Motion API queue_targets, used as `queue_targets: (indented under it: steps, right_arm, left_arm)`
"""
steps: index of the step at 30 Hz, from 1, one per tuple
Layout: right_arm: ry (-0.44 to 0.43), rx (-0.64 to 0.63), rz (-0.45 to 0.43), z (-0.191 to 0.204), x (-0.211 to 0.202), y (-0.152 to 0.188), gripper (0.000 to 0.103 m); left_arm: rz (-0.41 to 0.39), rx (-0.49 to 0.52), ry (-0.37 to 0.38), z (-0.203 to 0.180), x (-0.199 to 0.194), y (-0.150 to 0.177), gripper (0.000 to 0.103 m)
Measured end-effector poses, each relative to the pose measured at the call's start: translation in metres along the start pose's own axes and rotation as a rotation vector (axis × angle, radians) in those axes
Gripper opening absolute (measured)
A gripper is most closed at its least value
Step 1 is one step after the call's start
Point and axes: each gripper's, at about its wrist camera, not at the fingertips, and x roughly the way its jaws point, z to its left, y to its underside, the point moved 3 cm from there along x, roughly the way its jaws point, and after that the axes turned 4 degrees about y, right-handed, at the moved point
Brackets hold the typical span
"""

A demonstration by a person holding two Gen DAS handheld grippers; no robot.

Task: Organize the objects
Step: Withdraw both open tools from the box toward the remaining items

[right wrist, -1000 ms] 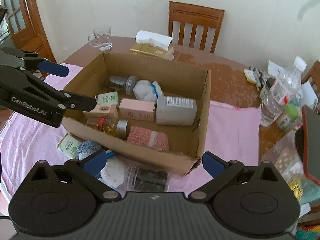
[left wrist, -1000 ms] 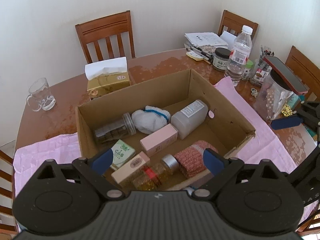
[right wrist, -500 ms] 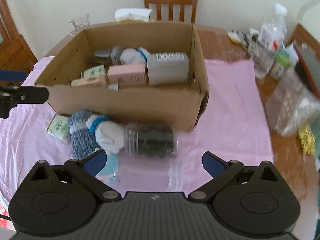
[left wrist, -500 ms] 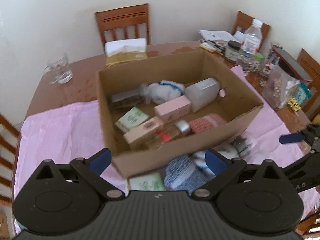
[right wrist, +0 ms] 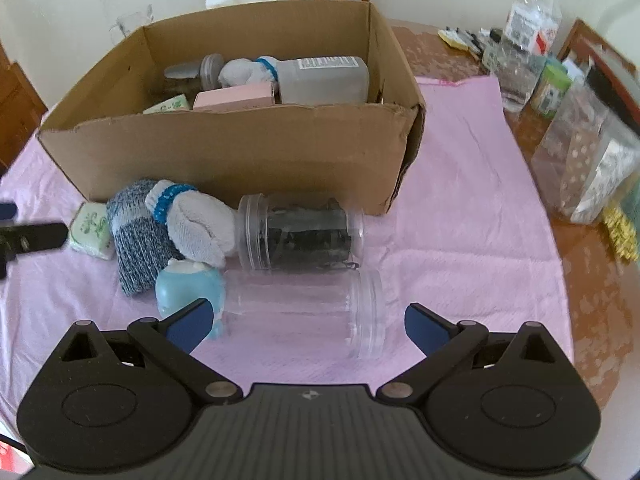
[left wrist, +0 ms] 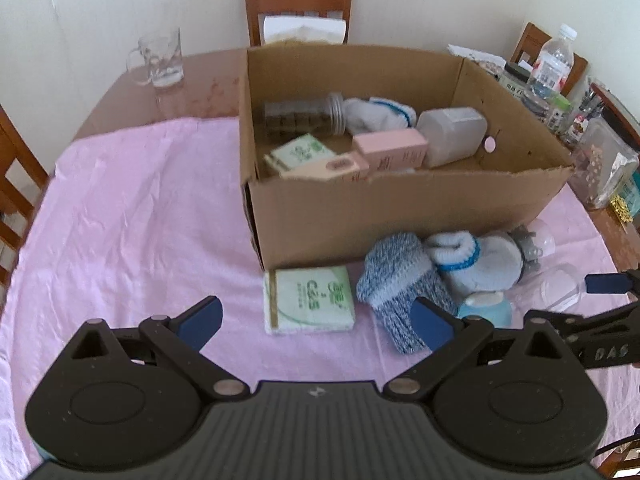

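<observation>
Empty clear jar (right wrist: 304, 312) faint, cardboard box (right wrist: 240, 152) hiding contents

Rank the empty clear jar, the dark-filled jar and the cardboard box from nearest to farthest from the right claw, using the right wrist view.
1. Empty clear jar, lying between the open right claw's fingers.
2. Dark-filled jar, just behind it.
3. Cardboard box, farthest back.

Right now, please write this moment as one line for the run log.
left gripper: open, over green packet | right gripper: open, over empty clear jar | cardboard box: partly filled
</observation>
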Motion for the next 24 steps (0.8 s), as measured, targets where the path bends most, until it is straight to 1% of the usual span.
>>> queue_targets:
  steps: [5, 9, 13, 17, 20, 24]
  right_arm:
    - [0.023, 0.04, 0.0, -0.013, 0.0, 0.001, 0.103]
    - [0.03, 0.071, 0.003, -0.022, 0.001, 0.002, 0.103]
    - [0.033, 0.065, 0.008, -0.021, 0.002, 0.002, 0.103]
    - [0.046, 0.035, 0.019, -0.017, 0.003, 0.002, 0.103]
    - [0.025, 0.04, 0.031, -0.015, 0.005, 0.002, 0.103]
    - [0.041, 0.047, 0.053, -0.014, 0.011, 0.003, 0.103]
  left_arm:
    - [0.018, 0.009, -0.005, -0.001, 0.009, 0.003, 0.1]
    - [0.029, -0.006, -0.006, 0.003, 0.018, 0.002, 0.1]
    - [0.044, -0.016, -0.018, 0.009, 0.034, 0.001, 0.1]
    - [0.077, -0.016, -0.045, 0.013, 0.053, 0.005, 0.1]
    - [0.09, -0.027, -0.042, 0.017, 0.062, 0.006, 0.1]
    - [0.093, -0.023, -0.066, 0.022, 0.067, 0.009, 0.101]
